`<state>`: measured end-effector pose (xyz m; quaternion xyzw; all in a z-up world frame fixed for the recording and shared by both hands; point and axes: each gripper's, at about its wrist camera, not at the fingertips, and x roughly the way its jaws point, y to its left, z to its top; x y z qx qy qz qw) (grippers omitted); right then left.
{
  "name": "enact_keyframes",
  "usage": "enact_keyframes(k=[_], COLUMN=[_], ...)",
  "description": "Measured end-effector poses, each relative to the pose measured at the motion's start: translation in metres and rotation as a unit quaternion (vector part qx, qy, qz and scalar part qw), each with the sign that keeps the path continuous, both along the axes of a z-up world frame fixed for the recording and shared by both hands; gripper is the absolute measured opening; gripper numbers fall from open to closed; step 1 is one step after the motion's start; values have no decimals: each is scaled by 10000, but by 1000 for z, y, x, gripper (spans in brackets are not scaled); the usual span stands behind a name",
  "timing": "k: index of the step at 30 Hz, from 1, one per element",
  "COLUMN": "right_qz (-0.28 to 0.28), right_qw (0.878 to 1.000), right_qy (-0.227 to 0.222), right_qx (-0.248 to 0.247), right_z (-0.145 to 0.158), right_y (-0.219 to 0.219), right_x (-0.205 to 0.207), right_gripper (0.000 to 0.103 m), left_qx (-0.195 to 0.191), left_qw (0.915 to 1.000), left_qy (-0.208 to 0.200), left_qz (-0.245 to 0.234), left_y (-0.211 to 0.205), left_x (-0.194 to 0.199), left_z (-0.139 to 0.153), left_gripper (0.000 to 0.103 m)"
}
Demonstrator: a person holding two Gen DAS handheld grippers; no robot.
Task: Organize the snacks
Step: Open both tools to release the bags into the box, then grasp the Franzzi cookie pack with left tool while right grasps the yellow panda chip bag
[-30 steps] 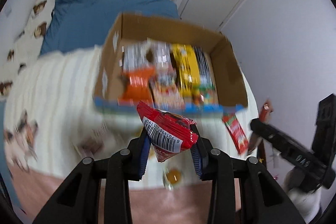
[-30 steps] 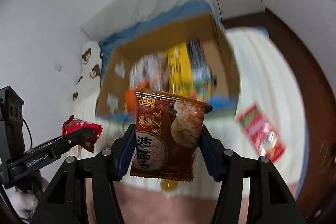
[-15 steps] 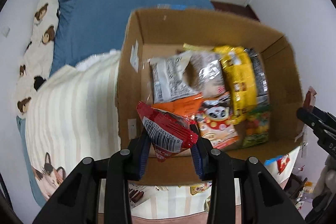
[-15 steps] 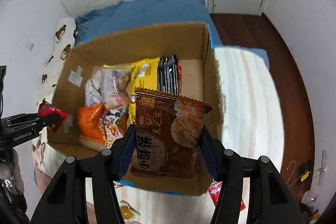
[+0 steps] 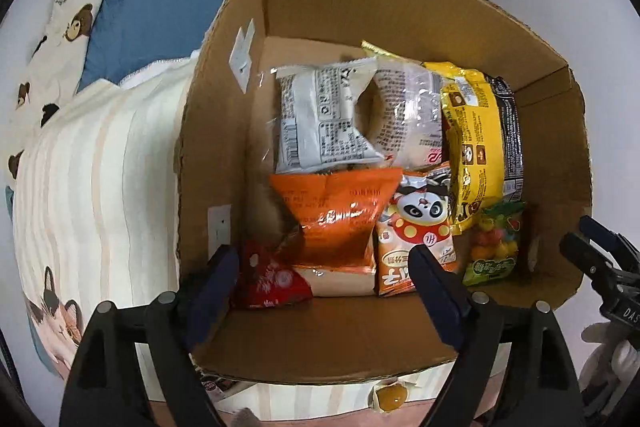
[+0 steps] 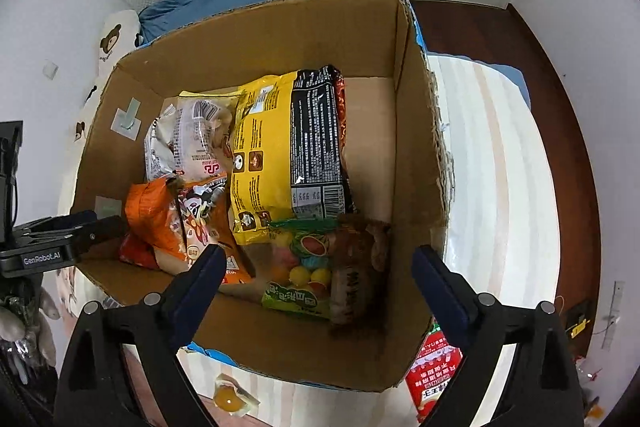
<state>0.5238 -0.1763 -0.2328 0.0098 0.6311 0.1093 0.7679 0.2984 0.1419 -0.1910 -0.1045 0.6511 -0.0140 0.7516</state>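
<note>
Bedding: striped cream blanket, blue sheet behind. On it, cardboard box holding snack packets. Left view only: red packet, blurred, in the near-left corner, between the spreading jaws of left gripper but not pressed. Right view only: brown packet, blurred, near-right beside the candy bag; right gripper jaws spreading, clear of it.

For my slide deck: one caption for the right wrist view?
Right gripper opening above a cardboard box of snack packets, a brown packet dropping inside.
</note>
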Motion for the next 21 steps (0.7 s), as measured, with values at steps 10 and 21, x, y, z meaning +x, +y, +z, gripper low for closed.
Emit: enact_keyframes(k=[10,21], right_qz=[-176,-322], right_qw=[9993,9964], right_qy=[-208,-731], right_qx=[-246,-271], right_z=[3,22], right_y=[3,5], right_x=[-17,-49], right_gripper=[96,96], left_qx=[210,673], left_qw=[9992,9907], left_qy=[-327,-1170], left_qz=[15,164], left_y=[-12,-34], left_x=[-7,-45], left_z=[15,44], left_gripper=[87,87])
